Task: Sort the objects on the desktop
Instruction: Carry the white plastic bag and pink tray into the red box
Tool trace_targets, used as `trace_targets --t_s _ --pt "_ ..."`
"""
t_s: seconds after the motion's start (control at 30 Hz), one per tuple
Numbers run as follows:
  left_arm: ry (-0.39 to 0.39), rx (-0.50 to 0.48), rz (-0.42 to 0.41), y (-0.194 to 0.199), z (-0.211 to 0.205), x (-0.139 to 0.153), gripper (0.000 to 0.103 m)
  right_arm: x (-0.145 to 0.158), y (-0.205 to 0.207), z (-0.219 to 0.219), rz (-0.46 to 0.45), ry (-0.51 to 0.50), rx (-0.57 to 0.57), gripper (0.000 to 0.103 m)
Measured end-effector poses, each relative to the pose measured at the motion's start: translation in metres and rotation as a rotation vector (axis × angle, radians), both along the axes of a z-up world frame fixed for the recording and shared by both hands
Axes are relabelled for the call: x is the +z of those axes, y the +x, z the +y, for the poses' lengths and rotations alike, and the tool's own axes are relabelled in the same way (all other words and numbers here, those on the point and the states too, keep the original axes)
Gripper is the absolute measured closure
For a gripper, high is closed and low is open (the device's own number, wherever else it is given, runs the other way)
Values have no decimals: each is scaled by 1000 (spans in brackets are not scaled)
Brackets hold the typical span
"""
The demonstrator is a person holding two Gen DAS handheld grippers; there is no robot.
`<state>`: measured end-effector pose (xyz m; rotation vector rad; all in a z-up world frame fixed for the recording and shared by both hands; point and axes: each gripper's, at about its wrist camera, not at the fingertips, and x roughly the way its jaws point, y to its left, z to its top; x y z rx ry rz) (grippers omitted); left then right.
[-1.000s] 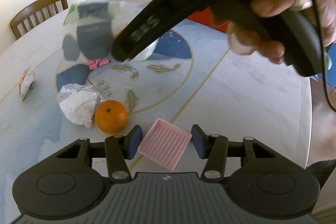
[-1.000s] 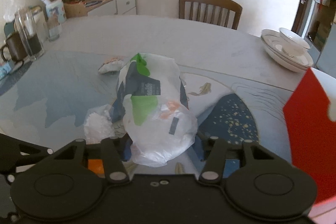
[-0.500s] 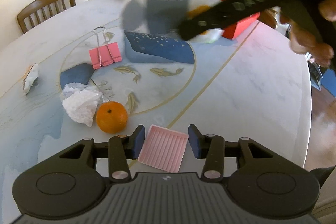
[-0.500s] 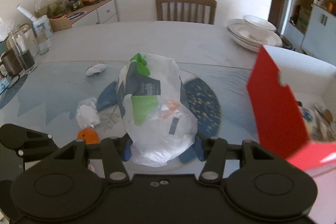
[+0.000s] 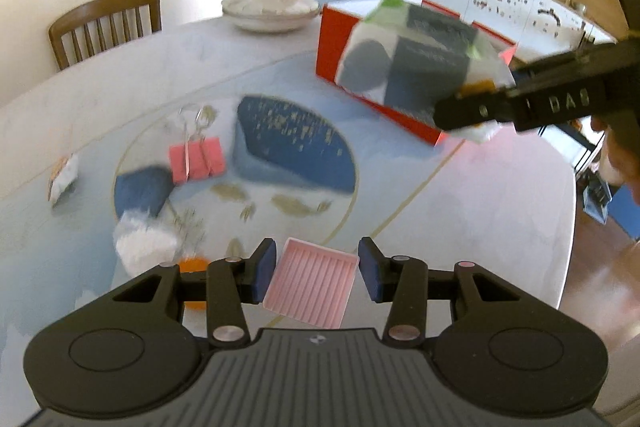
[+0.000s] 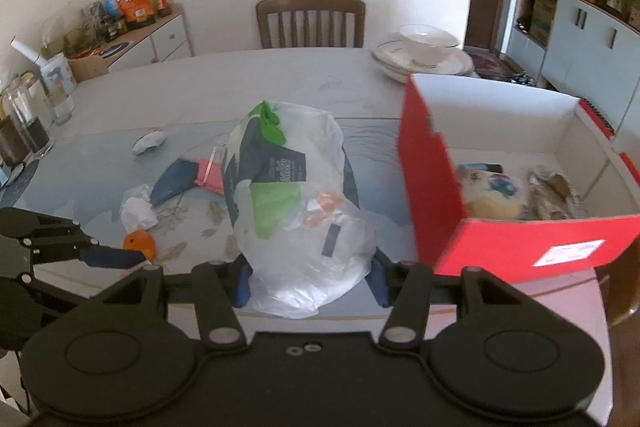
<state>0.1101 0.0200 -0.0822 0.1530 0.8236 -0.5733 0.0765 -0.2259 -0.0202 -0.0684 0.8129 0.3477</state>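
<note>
Nearest, in the left wrist view, we list the left gripper (image 5: 317, 269), its blue pads closed on the two sides of a pink ribbed tray (image 5: 310, 285) lifted clear of the table (image 5: 460, 211); the right wrist view shows only that gripper's arm and one blue fingertip (image 6: 112, 257), the tray hidden. In the right wrist view we list the right gripper (image 6: 310, 277), jaws set midway and clamped on a crumpled plastic bag (image 6: 296, 211) printed dark blue and green, held off the table beside the red box (image 6: 432, 187). Only this view looks into the box: a round floral item (image 6: 490, 195) and crumpled brownish wrapping (image 6: 554, 197), both blurred. On the table beyond we record an orange (image 6: 140, 243), half hidden behind the left gripper in its own view, a white crumpled packet (image 5: 144, 245), a pink binder clip (image 5: 196, 159), partly covered by the bag in the right view, and a small wrapper (image 5: 62, 175). Farther, stacked white dishes (image 5: 272, 5) and a wooden chair (image 5: 106, 23). Sideboard clutter shows only in the right view.
</note>
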Motion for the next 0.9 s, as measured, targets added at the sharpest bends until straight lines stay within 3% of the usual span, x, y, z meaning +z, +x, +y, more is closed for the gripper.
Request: trace_targets --t_s 0.33,0.9 --pt "-48 1 -68 17 -43 36 60 19 3 -53 -16 30 -40 49" --pt "-58 -43 -139 52 -132 65 60 29 34 -146 -39 28 -101 49"
